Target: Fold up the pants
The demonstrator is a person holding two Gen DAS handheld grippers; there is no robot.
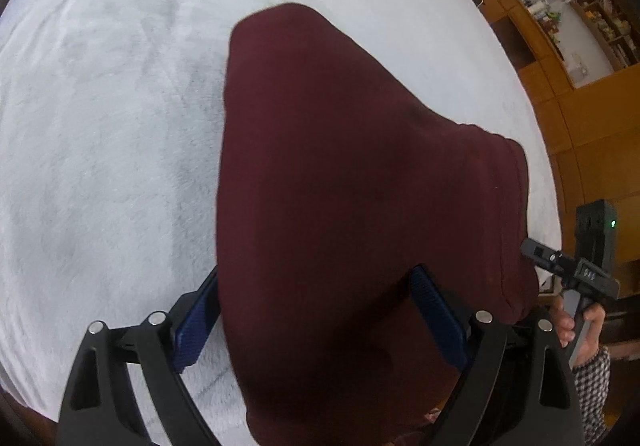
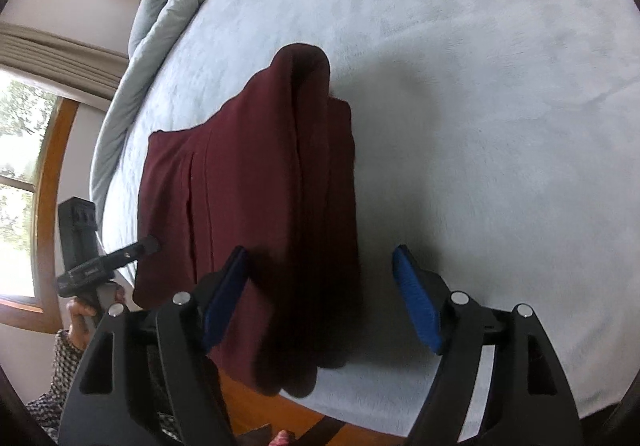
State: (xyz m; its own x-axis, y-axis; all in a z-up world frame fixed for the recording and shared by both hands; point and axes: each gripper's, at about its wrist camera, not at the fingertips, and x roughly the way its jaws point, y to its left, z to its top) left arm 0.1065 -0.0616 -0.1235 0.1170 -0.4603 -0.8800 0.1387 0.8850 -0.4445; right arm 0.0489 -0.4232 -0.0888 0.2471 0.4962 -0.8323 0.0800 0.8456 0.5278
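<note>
**On the bed's near edge: folded pants, both claws spread**

Across the pale bed cover (image 2: 480, 126), the maroon pants (image 2: 272, 206) lie folded at its near edge. Left gripper (image 1: 320, 326) and right gripper (image 2: 320, 298) gape wide above the pants, pads clear of the cloth.

Your left hand-held gripper (image 1: 316, 320) points steeply downward with its blue pads (image 1: 196, 326) spread wide apart, pressing on nothing. Your right hand-held gripper (image 2: 320, 298) tilts down the same way, its blue pads (image 2: 416, 306) also parted and free of any grip. From the left wrist view, your right hand (image 1: 580, 330) wraps the grey handle low at the right edge, a checked sleeve (image 1: 592, 382) below it. From the right wrist view, your left hand (image 2: 86, 316) clasps its handle at the left edge.
</note>
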